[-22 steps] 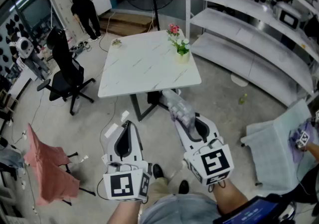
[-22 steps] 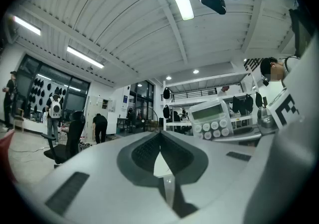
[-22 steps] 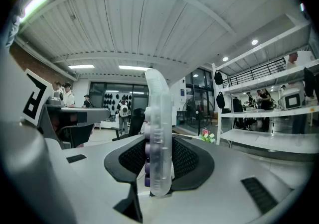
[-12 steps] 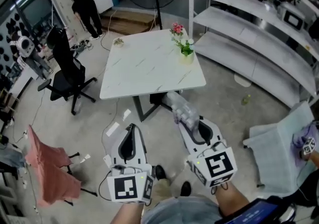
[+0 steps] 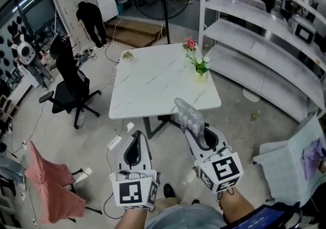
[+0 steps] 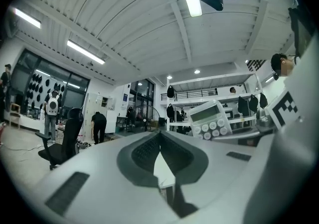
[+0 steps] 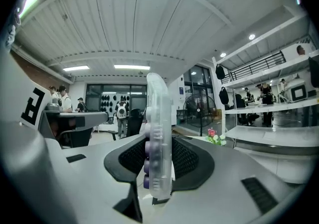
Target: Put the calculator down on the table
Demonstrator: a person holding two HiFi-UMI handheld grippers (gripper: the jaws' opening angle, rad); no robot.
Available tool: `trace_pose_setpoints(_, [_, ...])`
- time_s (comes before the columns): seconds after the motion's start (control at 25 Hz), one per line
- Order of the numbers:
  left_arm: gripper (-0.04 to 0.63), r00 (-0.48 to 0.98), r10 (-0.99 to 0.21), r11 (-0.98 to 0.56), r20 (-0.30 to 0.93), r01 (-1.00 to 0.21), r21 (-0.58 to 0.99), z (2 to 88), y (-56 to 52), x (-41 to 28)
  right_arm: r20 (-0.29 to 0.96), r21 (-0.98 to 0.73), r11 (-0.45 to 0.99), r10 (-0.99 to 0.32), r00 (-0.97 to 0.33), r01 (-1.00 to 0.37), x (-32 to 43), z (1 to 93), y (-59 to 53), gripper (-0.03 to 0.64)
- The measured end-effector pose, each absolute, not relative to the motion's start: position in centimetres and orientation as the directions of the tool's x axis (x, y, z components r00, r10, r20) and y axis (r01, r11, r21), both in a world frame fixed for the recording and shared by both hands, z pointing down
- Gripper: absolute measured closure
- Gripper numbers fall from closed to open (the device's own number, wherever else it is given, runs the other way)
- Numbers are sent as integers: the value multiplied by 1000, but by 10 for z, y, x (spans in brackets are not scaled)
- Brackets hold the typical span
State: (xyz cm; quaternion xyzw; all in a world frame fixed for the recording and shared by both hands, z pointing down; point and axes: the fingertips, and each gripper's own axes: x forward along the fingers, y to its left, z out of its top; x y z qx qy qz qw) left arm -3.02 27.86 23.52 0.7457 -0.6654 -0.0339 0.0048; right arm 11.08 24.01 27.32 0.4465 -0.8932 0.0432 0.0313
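Observation:
My right gripper [image 5: 192,124] is shut on a clear plastic calculator [image 5: 187,112] with purple keys, held on edge between the jaws [image 7: 157,163]. It hangs in the air just short of the white marble-look table [image 5: 153,83], near the front edge. In the left gripper view the same calculator [image 6: 209,121] shows off to the right. My left gripper [image 5: 133,146] is shut with nothing in it, held level beside the right one, below the table's front left part.
A small vase of flowers [image 5: 198,65] stands on the table's right side and a small object [image 5: 127,55] at its far left corner. A black office chair [image 5: 69,83] is left of the table, white shelving [image 5: 260,55] to the right. People stand far back.
Both grippers have come closer to the table. The calculator now overlaps the table's front edge in the head view. The grip on it is unchanged.

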Motion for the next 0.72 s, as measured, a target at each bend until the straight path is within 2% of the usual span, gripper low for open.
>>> trace_pose_setpoints(0.36, [588, 186, -978, -188, -90, -982, 23, 219, 220, -78, 21, -24, 557, -830, -558, -830, 63, 245, 188, 469])
trace_pose_setpoints(0.72, [588, 231, -973, -232, -22, -971, 52, 253, 178, -98, 84, -43, 524, -847, -525, -851, 42, 273, 155, 469])
